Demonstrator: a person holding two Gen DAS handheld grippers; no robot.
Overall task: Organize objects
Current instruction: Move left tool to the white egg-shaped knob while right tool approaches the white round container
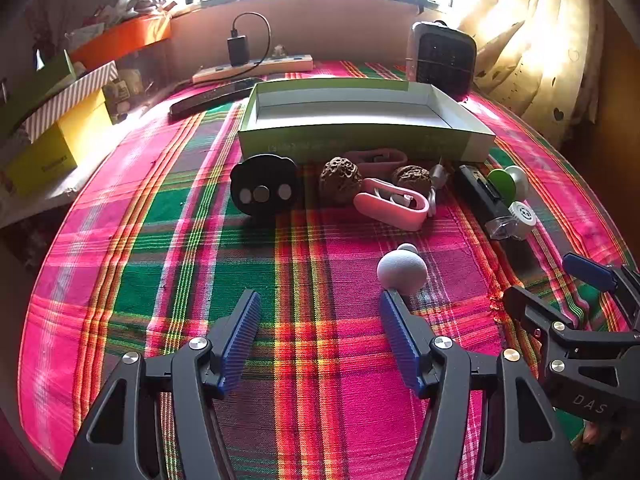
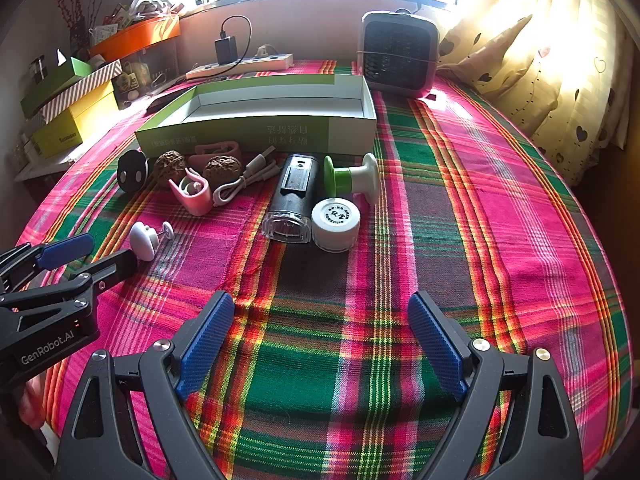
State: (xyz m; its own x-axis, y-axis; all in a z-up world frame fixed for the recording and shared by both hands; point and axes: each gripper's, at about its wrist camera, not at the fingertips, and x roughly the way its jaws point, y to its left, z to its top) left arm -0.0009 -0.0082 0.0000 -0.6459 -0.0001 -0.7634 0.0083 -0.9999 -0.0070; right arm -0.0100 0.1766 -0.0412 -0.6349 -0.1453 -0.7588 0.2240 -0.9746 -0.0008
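The table [image 2: 460, 200] wore a bright plaid cloth. Your left hand-held gripper [image 1: 320, 336] and right hand-held gripper [image 2: 320, 344] were wide apart, holding nothing. Small things lay beside the green box [image 2: 256, 132].

A woven plaid cloth [image 2: 400, 240] covered the table. The green box [image 2: 256, 132] looked like matt cardboard. Both walnuts [image 2: 170, 166] were rough and pitted. The white jar [image 2: 335, 224] and pink clip [image 2: 192, 196] looked like smooth plastic.
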